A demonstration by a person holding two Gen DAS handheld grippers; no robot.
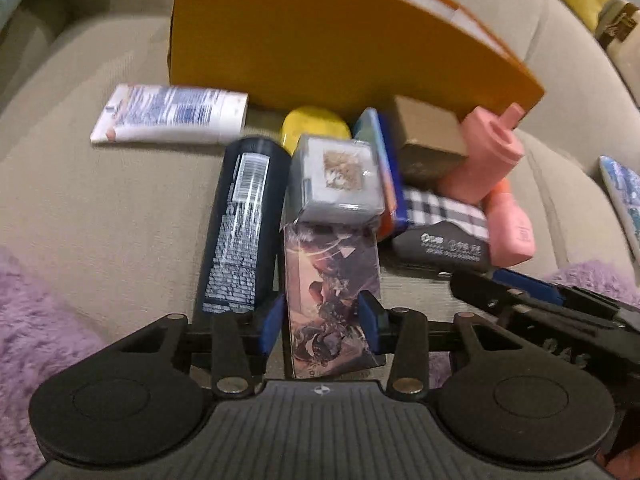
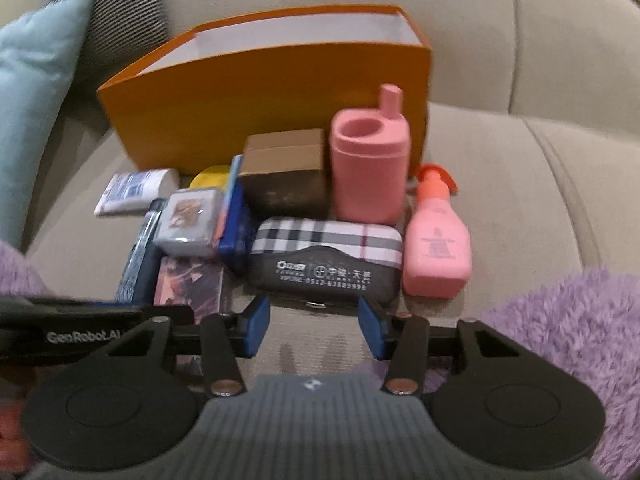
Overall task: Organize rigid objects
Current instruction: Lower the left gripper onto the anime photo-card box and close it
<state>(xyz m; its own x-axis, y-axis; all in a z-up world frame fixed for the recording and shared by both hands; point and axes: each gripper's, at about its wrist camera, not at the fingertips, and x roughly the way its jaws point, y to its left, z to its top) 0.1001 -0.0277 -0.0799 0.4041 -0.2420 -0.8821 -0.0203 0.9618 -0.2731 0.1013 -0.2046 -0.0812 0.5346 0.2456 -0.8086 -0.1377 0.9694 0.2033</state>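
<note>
The orange box (image 2: pixel 264 92) looks empty; everything sits near it. The left gripper (image 1: pixel 322 320) straddles the picture box (image 1: pixel 332 288), maybe touching. The right gripper (image 2: pixel 316 326) is open.

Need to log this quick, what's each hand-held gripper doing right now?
Left hand-held gripper: jaws around the illustrated box; grip unclear.
Right hand-held gripper: open, empty.

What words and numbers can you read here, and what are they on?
"GenRobot.AI": on the left tool's black arm, in the right wrist view.
"0512-83889999": on the plaid case's dark flap; the signs above it are too blurred to read.
Dark bottle: barcode and small print, unreadable.
White tube: blue print, blurred.
Pink bottle: faint label, unreadable.
Picture box: no clear words.
</note>
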